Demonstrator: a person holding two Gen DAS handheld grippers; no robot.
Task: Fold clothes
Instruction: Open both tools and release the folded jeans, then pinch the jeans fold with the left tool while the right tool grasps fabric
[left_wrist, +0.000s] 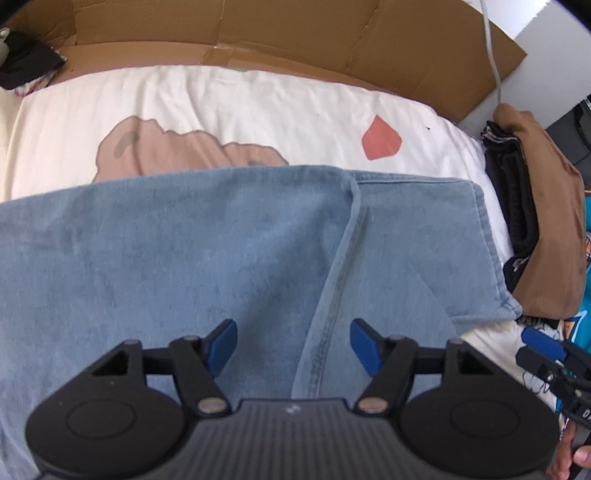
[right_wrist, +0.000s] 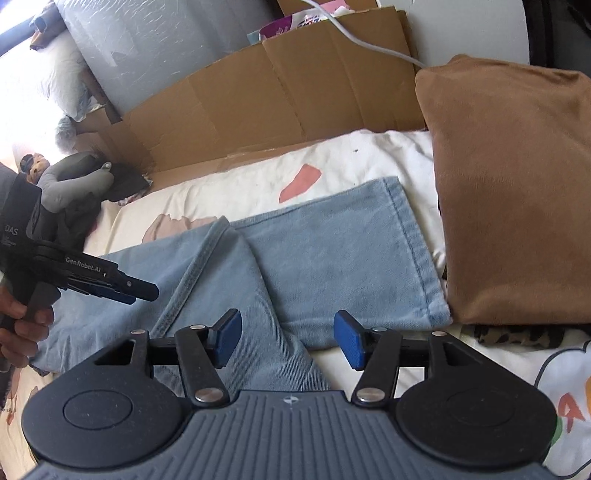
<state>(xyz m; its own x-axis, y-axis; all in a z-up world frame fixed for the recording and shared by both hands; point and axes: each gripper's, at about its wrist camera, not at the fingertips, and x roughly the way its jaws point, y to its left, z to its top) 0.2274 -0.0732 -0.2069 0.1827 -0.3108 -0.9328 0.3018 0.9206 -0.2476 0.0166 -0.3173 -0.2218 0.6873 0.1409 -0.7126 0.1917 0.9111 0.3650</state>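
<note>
Light blue jeans (left_wrist: 207, 240) lie spread across a white printed sheet (left_wrist: 258, 99), one leg lapping over the other along a seam (left_wrist: 343, 258). My left gripper (left_wrist: 293, 341) hovers just above the denim, open, nothing between its blue pads. In the right wrist view the same jeans (right_wrist: 325, 251) end in a hemmed leg near a brown pile. My right gripper (right_wrist: 287, 338) is open above the leg's near edge, holding nothing. The left gripper (right_wrist: 136, 291) shows at the left of that view, held in a person's hand (right_wrist: 22, 325).
A stack of folded clothes topped by a brown garment (right_wrist: 517, 192) sits right of the jeans; black folded items (left_wrist: 513, 184) lie under it. Flattened cardboard (left_wrist: 295, 33) stands behind the bed. Grey and dark soft items (right_wrist: 74, 184) lie at the far left.
</note>
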